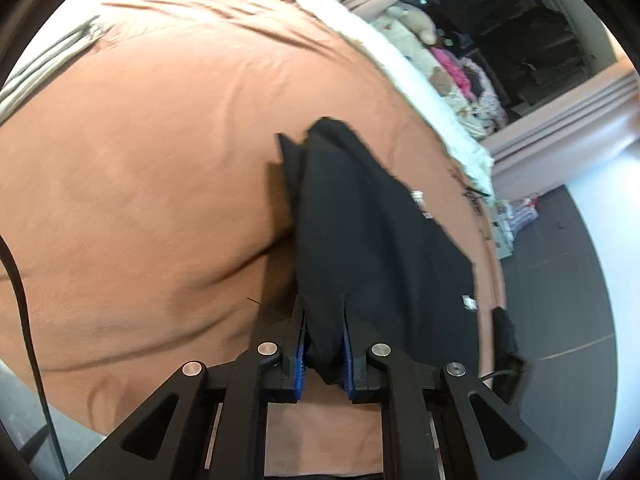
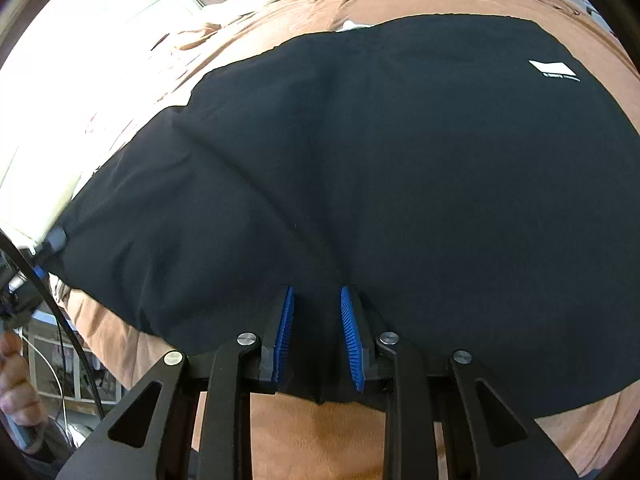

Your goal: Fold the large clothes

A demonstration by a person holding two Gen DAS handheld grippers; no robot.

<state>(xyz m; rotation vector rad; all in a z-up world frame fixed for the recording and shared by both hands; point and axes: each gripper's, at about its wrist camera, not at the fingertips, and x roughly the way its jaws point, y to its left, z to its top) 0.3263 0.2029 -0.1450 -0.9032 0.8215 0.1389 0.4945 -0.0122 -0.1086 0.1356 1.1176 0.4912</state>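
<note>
Over on your left side, your left gripper (image 1: 325, 344) has its blue pads (image 1: 301, 364) pinched down on a bunched fold of the black garment (image 1: 360, 232), so it's properly holding it. From there the cloth runs away from the jaws in a long narrow drape across the orange-brown bedcover (image 1: 152, 184). There are a couple of small white tags (image 1: 418, 197) on the black fabric, but they're too blurry to read. Further right, past the bed's edge, there's a pile of pink and patterned laundry (image 1: 460, 76) and some grey floor.

In your right wrist view the garment (image 2: 400, 168) lies spread wide over the bedcover (image 2: 316, 440). Your right gripper (image 2: 318, 340) has a fold of the hem sitting between its blue pads (image 2: 285, 336), jaws narrow. I honestly can't tell if they're pressing on it or just around it. Up at the far right of the fabric there's a white logo patch (image 2: 554, 69) with a tiny line of text under it, too small to make out.
</note>
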